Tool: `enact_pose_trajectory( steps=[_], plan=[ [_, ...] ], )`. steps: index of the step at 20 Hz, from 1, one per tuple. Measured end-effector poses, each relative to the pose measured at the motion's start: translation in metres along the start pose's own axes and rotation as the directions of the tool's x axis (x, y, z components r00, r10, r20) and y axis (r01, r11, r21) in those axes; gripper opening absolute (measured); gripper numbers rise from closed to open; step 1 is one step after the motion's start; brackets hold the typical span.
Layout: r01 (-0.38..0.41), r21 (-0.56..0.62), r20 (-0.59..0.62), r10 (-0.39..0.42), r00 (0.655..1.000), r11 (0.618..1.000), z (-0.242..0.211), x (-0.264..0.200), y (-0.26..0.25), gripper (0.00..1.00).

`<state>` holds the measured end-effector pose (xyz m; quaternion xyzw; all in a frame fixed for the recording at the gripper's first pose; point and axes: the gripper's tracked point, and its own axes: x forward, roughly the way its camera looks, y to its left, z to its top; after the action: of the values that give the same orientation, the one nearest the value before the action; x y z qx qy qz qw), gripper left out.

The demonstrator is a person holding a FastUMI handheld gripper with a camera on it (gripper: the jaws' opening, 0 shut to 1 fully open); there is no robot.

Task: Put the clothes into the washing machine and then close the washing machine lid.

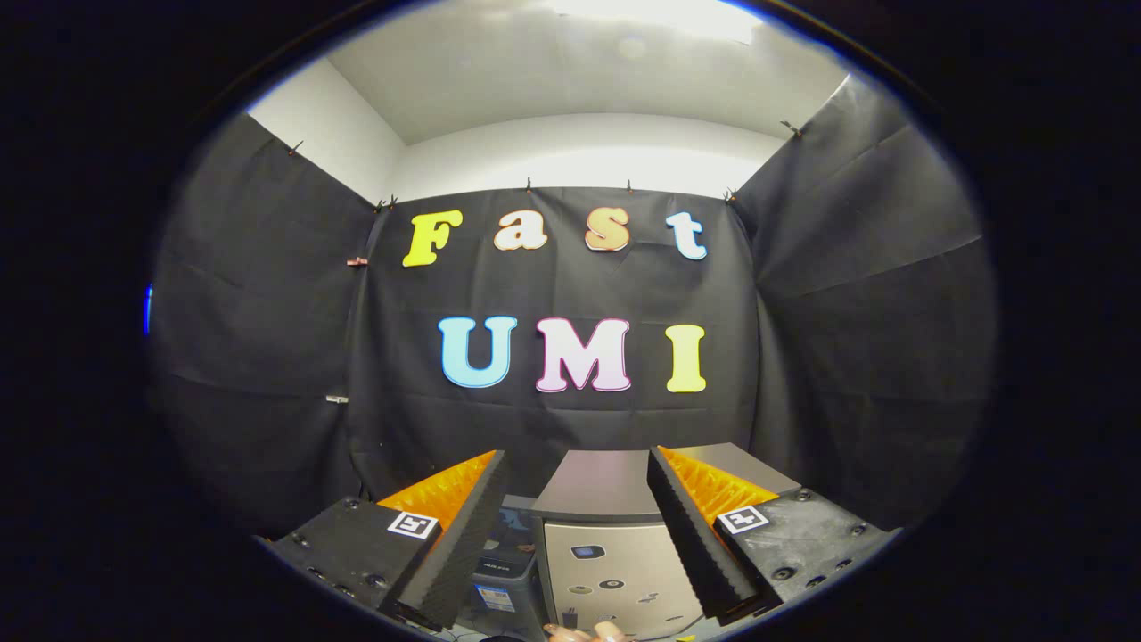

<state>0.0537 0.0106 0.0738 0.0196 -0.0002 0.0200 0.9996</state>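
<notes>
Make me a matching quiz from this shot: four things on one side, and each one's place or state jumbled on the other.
Things:
1. claw
2. washing machine
3. dark bin
4. hand

Place or state:
A. beside the machine, partly behind one finger
B. open, gripping nothing
C. just ahead, seen between the two fingers
D. low down, in front of the machine's front panel

Pairs: 1-B, 2-C, 3-A, 4-D

1. Gripper view: camera rides on the gripper [578, 464], facing forward along its 2 spread, empty fingers.
2. Aim: level, toward the booth's back wall [570, 294], washing machine [606, 535] near, below.
</notes>
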Motion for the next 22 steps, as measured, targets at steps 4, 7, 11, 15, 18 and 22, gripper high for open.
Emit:
enact_pose_trajectory(
  steps=[4,7,11,15,18,22],
  plan=[
    [0.002,-0.005,0.02,-0.002,1.0,1.0,0.003,-0.018,0.001,0.98],
    [-0.01,-0.005,0.025,0.01,1.0,1.0,0.003,-0.021,0.006,0.98],
    [-0.004,-0.016,0.032,0.005,0.999,1.0,0.003,-0.019,0.003,0.98],
    [-0.015,-0.012,0.028,0.015,0.999,1.0,0.002,-0.014,0.006,0.98],
    [-0.014,-0.001,0.012,0.014,1.0,1.0,-0.002,-0.009,0.002,0.98],
    [-0.013,0.013,-0.004,0.013,1.0,1.0,-0.006,-0.007,0.001,0.98]
  ],
)
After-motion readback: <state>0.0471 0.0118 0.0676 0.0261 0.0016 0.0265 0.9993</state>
